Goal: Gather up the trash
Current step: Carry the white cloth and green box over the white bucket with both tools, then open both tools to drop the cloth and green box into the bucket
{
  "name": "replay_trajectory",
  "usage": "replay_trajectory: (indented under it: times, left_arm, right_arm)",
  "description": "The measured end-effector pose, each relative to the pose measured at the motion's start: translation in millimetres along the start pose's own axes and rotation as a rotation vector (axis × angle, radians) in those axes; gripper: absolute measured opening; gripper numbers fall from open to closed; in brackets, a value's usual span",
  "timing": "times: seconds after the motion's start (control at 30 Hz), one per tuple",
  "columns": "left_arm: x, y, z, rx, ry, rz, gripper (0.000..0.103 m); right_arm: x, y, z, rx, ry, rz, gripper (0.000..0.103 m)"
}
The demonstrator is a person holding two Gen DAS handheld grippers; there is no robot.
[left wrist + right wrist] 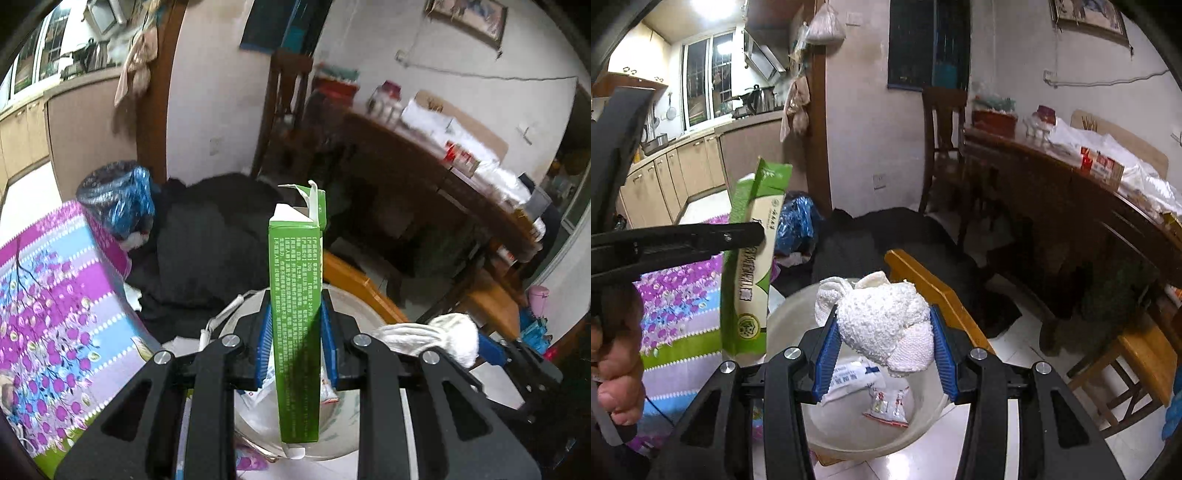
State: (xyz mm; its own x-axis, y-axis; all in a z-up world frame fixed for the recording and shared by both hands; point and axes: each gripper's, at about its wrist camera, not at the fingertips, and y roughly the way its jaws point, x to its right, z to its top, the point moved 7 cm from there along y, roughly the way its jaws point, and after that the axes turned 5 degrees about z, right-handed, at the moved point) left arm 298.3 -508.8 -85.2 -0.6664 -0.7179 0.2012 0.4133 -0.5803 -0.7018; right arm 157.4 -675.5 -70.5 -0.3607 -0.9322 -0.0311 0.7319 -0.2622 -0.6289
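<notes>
My left gripper (296,325) is shut on a tall green carton (295,302) with a torn-open top, held upright above a pale round basin (354,295). The carton also shows in the right wrist view (750,266), clamped by the left gripper's black finger (701,240). My right gripper (882,332) is shut on a crumpled white cloth wad (886,317) and holds it over the same basin (790,306). The wad shows in the left wrist view (432,338). Inside the basin lie a white wrapper (849,380) and a small clear packet (886,402).
A purple floral cloth (55,295) covers the surface at left. A blue plastic bag (122,199) and dark clothing (207,236) lie behind. A wooden bench edge (934,291) runs beside the basin. A cluttered dark wooden table (1071,192) and a chair (942,122) stand at right.
</notes>
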Motion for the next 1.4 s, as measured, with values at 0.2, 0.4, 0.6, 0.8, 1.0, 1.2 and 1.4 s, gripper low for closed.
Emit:
replay_trajectory:
  times: [0.2,0.4,0.6,0.8,1.0,1.2,1.4]
  left_arm:
    - [-2,26,-15,-0.059,0.004,0.030,0.022]
    - [0,31,-18,-0.061,0.014,0.037,0.022]
    - [4,32,-22,-0.055,0.045,0.047,0.022]
    - [7,35,-23,-0.050,0.070,0.059,0.022]
    - [14,36,-24,-0.045,0.091,0.066,0.022]
    - [15,40,-27,-0.052,0.097,0.070,0.022]
    - [18,44,-30,-0.065,0.102,0.071,0.022]
  right_arm:
    - [-4,21,-10,-0.043,-0.006,-0.002,0.047]
    - [-2,30,-10,-0.062,0.014,-0.001,0.047]
    - [8,47,-12,-0.103,0.131,0.071,0.047]
    - [18,64,-14,-0.142,0.192,0.088,0.047]
    - [18,69,-7,-0.150,0.191,0.093,0.047]
    - [17,72,-6,-0.160,0.181,0.088,0.047]
    - [17,71,-10,-0.166,0.176,0.083,0.047]
